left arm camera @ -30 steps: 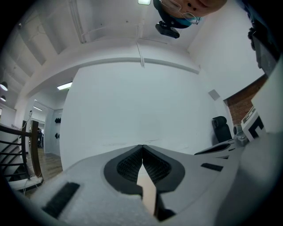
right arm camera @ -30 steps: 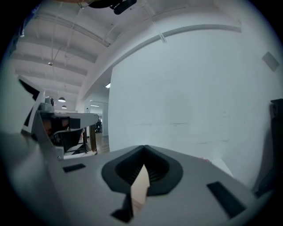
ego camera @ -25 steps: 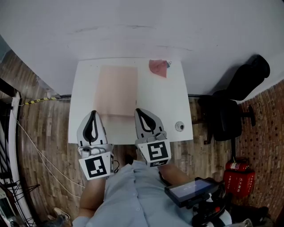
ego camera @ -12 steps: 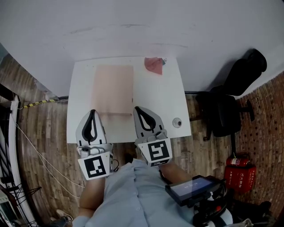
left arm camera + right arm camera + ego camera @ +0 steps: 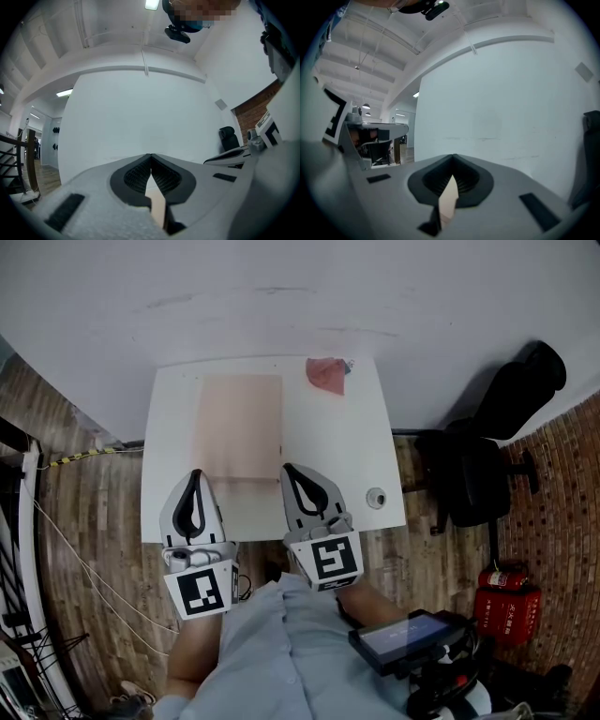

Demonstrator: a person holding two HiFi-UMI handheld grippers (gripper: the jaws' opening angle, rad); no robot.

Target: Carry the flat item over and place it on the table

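The flat item is a pale pink sheet (image 5: 239, 423) spread over the white table (image 5: 347, 456), reaching from the far edge toward me. My left gripper (image 5: 194, 476) is shut on its near left corner. My right gripper (image 5: 288, 471) is shut on its near right corner. Both point level, away from me. In the left gripper view the left gripper (image 5: 151, 158) pinches a beige sliver of the sheet (image 5: 157, 206) between closed pads. The right gripper (image 5: 453, 165) pinches the same sheet (image 5: 447, 201) edge-on in the right gripper view.
A crumpled pink cloth (image 5: 325, 374) lies at the table's far right. A small round object (image 5: 377, 498) sits near the right edge. A black office chair (image 5: 487, 456) and a red fire extinguisher (image 5: 506, 610) stand to the right, with cables (image 5: 84, 568) on the wooden floor to the left.
Both grippers keep their hold on the sheet and stay in place. The table has drifted slightly left and up in the head view.
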